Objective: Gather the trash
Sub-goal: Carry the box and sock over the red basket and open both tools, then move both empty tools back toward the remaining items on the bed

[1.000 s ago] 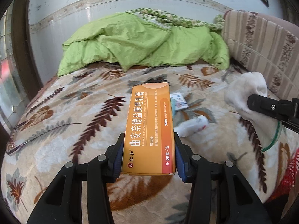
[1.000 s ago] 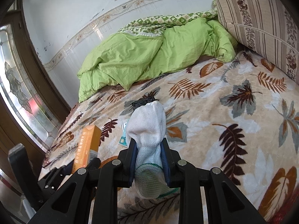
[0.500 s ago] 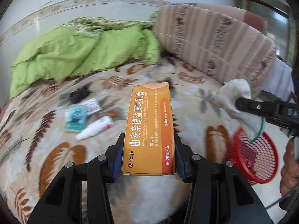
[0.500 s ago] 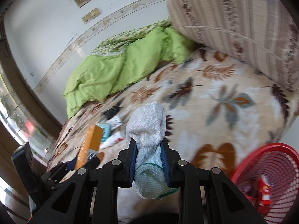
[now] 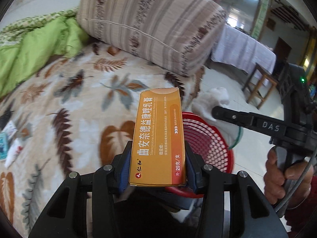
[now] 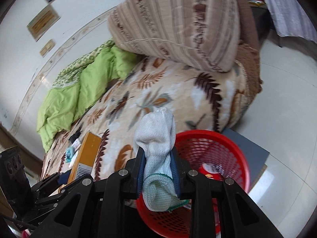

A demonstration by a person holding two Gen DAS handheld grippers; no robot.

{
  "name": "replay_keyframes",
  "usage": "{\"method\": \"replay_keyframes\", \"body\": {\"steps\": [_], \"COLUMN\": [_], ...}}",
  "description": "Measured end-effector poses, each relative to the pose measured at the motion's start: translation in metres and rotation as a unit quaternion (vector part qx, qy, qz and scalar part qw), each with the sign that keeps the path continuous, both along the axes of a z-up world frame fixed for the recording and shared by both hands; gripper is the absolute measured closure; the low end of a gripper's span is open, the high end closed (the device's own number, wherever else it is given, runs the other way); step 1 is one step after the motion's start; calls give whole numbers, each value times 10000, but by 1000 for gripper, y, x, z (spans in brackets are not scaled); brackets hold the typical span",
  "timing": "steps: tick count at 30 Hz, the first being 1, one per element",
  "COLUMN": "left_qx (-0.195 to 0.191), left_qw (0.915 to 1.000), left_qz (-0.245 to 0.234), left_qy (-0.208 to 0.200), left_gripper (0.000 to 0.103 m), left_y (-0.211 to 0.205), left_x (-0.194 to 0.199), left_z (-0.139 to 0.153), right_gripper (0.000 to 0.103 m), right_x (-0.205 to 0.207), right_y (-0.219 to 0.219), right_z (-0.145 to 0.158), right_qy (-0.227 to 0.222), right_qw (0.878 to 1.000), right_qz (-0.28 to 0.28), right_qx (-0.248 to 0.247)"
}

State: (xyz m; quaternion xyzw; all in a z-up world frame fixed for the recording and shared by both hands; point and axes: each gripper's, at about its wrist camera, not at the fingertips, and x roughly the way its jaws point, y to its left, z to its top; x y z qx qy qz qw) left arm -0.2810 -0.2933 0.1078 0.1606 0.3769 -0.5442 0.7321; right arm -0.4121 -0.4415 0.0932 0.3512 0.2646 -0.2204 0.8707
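Note:
My left gripper (image 5: 157, 166) is shut on an orange medicine box (image 5: 158, 136) and holds it above the near rim of a red mesh basket (image 5: 210, 140). My right gripper (image 6: 157, 170) is shut on a white sock (image 6: 156, 140) and holds it over the left rim of the red basket (image 6: 218, 152). The basket stands on the floor beside the bed and has a red and white wrapper (image 6: 210, 170) inside. The right gripper with the sock (image 5: 214, 103) also shows in the left wrist view. The orange box (image 6: 85, 156) shows at the left in the right wrist view.
The bed has a leaf-print blanket (image 5: 69, 107), a green quilt (image 6: 79, 91) and a striped folded quilt (image 5: 154, 23). Small packets (image 6: 71, 152) lie on the blanket. A grey mat (image 6: 251, 150) lies under the basket. A stool (image 5: 259, 85) stands on the tiled floor.
Both grippers have swung right from over the bed to the red basket at the bed's edge, still holding the box and the sock.

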Motion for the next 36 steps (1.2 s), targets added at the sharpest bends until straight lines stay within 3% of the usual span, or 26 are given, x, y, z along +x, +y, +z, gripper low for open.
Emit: {"method": "replay_keyframes", "body": {"steps": [2, 3, 4, 5, 7, 12, 22, 30, 36], "left_qx": [70, 109, 158, 151, 105, 59, 4, -47, -88], "left_qw": [9998, 9997, 9997, 9997, 9998, 9998, 9935, 9779, 9533], "left_qz": [-207, -215, -191, -170, -159, 143, 1131, 2084, 3011], "left_qy": [37, 17, -1, 16, 87, 134, 133, 145, 194], "left_gripper": [57, 52, 50, 48, 48, 45, 44, 42, 42], "left_y": [-16, -20, -23, -24, -19, -7, 58, 126, 183], "left_x": [-10, -13, -15, -16, -13, 5, 65, 126, 182], "left_z": [-4, -5, -7, -8, -7, -4, -2, -7, -13], "right_gripper": [76, 75, 72, 62, 56, 56, 56, 52, 51], "right_x": [-6, -9, -10, -12, -19, -18, 46, 122, 192], "right_y": [-7, -10, -12, -15, -19, -19, 21, 74, 113], "right_z": [-5, -8, -11, -14, -19, -13, 4, 11, -2], "right_qy": [76, 156, 224, 267, 337, 290, -66, -110, 108], "right_qw": [9999, 9997, 9995, 9993, 9987, 9987, 9982, 9888, 9802], "right_qz": [-114, -177, -225, -243, -382, -399, 586, 1476, 1975], "right_qx": [3, -9, 9, 38, 70, -122, -108, -215, -43]}}
